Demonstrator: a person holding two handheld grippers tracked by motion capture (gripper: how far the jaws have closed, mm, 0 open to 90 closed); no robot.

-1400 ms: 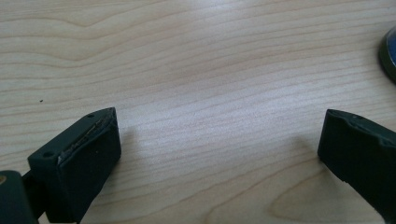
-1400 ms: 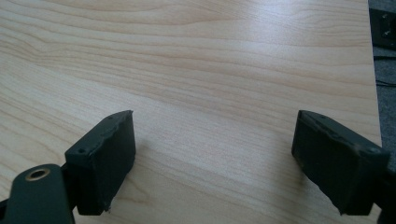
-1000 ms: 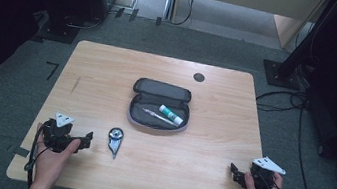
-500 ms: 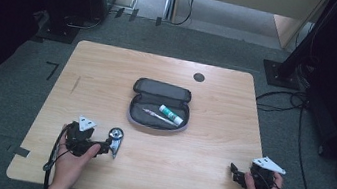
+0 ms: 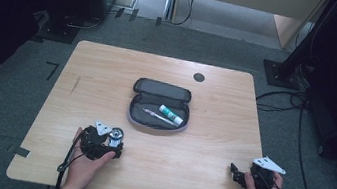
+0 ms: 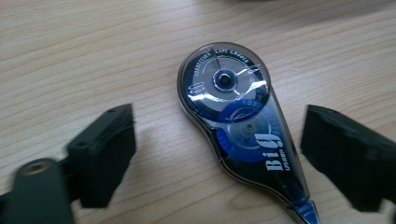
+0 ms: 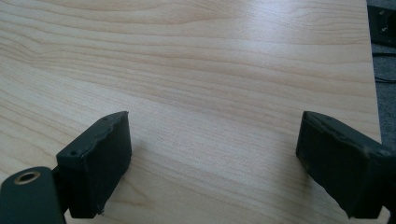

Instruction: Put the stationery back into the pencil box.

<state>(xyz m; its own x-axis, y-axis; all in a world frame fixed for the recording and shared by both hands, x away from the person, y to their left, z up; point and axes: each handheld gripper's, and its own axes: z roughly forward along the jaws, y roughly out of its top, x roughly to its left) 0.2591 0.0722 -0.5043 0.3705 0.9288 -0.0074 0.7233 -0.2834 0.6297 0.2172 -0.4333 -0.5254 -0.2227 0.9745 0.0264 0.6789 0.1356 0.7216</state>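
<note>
1. Since a second ago: left gripper (image 5: 109, 147) carried from the table's near left corner rightward to the correction tape dispenser (image 5: 115, 136); right gripper (image 5: 237, 174) unmoved.
2. Dispenser: lying flat on the table (image 5: 212, 126), near of the open pencil case (image 5: 160, 104) and to its left, apart from it. Seen between the black jaws in the left gripper view (image 6: 243, 126), round end away, blue tip toward the camera.
3. Left jaws: just been closing, still released, dispenser between them, bare wood showing on both sides, no pad touching yet.
4. Right jaws: wide and released over bare wood, well to the right of the pencil case (image 7: 212, 158).
5. For a clean pick: centre first, since the body sits closer to one pad; otherwise likely to be shoved or spun.
6. Squeeze across the narrower waist, low to the table, clear of the tip.
7. Close slowly; smooth plastic shell probably prone to slipping.
8. Lift only once both pads press.
</note>
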